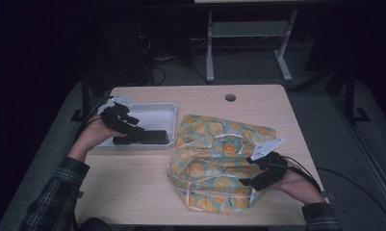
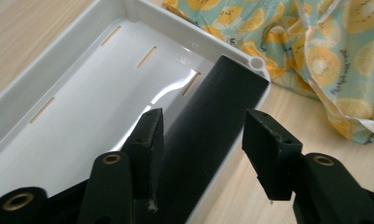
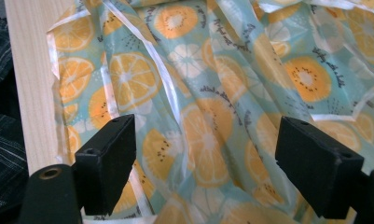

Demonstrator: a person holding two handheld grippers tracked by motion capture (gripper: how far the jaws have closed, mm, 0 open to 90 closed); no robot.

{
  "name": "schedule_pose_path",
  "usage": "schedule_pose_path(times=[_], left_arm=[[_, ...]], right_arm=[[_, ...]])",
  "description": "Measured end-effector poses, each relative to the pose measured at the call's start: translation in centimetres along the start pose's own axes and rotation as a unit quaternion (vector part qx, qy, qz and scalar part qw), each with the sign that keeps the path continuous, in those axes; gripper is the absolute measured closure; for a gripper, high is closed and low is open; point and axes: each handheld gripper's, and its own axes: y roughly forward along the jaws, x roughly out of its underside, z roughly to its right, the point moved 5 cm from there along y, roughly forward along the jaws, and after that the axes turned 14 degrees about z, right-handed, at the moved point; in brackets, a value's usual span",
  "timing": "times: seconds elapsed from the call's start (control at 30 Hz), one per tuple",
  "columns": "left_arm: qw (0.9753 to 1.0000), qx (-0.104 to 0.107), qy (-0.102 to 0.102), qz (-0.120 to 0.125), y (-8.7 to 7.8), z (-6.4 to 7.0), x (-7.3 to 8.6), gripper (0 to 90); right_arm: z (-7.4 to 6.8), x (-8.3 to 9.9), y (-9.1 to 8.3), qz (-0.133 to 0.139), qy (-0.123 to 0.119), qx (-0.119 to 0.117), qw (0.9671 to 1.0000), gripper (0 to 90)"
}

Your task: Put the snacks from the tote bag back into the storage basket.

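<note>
Fruit-print bag [image 1: 214, 159], soft crinkled fabric with white trim, lies slumped at the table's [image 1: 133, 187] near right. At its left a white plastic tray [image 1: 154, 109] holds a black bar [image 2: 208, 140]. The left gripper [image 2: 201, 144] straddles it, jaws apart, apparently to grasp; the right gripper [image 3: 203, 163] hovers wide open over the bag.

One tray [image 1: 154, 109], one black block [image 2: 208, 135], one bag [image 1: 214, 159].
</note>
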Motion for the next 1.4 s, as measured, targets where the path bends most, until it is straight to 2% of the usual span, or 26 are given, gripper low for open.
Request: schedule_pose_path(times=[0.2, 0.43, 0.73, 0.93, 1.17, 1.33, 1.4], left_arm=[[0.9999, 0.001, 0.007, 0.007, -1.4, 1.8, 0.3, 42.9], [0.9999, 0.002, 0.006, 0.016, -2.4, 4.5, 1.3, 38.4], [0.9998, 0.000, 0.007, 0.018, -2.4, 8.1, 3.6, 33.6], [0.9993, -0.016, 0.017, 0.029, -2.3, 9.6, 5.4, 29.5], [0.9983, -0.035, 0.001, 0.047, -2.0, 11.0, 7.7, 26.3], [0.9981, -0.047, 0.009, 0.040, -1.7, 11.9, 9.6, 24.0], [0.9976, -0.056, 0.010, 0.039, -1.7, 12.2, 10.3, 22.2]], right_arm=[[0.2, 0.7, -0.7, 0.002, 0.010, 0.016, 0.9998, 19.4], [0.7, 1.5, -2.3, 0.032, 0.026, 0.044, 0.9982, 19.2], [1.1, 2.8, -4.1, 0.051, 0.045, 0.082, 0.9943, 19.1], [1.1, 4.0, -4.8, 0.053, 0.053, 0.099, 0.9923, 18.6], [1.3, 5.6, -5.6, 0.062, 0.069, 0.127, 0.9875, 18.2], [1.4, 6.8, -6.2, 0.064, 0.077, 0.148, 0.9839, 18.0], [1.5, 7.4, -6.3, 0.056, 0.081, 0.156, 0.9828, 18.0]])
